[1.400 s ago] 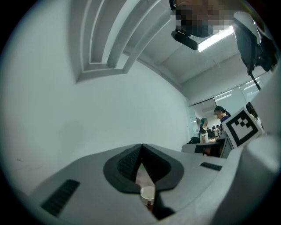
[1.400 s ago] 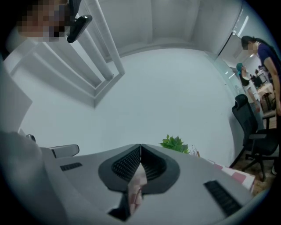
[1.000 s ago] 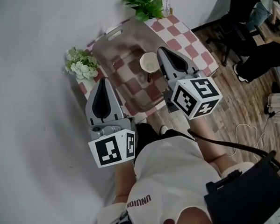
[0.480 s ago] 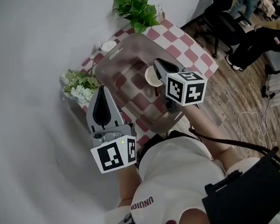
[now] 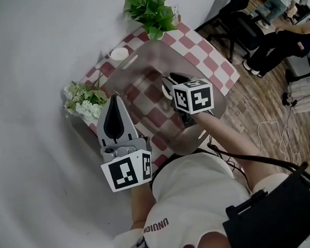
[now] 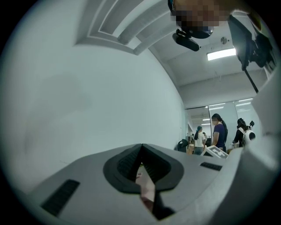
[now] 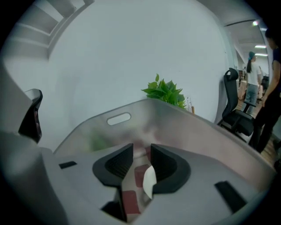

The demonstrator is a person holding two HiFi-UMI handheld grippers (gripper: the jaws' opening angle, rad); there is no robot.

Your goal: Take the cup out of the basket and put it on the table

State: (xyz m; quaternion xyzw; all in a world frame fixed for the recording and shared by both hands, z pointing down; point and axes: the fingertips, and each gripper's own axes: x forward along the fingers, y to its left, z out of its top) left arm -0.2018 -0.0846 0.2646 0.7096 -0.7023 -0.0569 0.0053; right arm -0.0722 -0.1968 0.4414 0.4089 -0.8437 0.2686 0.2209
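A translucent grey basket [image 5: 214,108] stands on the table [image 5: 213,53] with its red and white checked cloth. My right gripper [image 5: 168,78] reaches down into the basket and covers the cup in the head view. In the right gripper view the basket wall [image 7: 197,127] fills the background. There the right gripper [image 7: 141,149] has just been opening, and the white cup [image 7: 149,181] shows as a sliver in the gap, beside the right pad. The pads do not press on it. My left gripper [image 5: 114,99] hangs shut at the table's near left edge, holding nothing, and faces the white wall [image 6: 88,88].
A green plant [image 5: 152,12] stands at the table's far corner, white flowers [image 5: 84,101] at its left side, and a small white dish [image 5: 119,54] behind the basket. An office chair [image 5: 240,23], seated people and floor cables lie to the right.
The right gripper has sunk into the basket and now covers the cup, which showed beside it earlier. The left gripper has shifted up toward the flowers.
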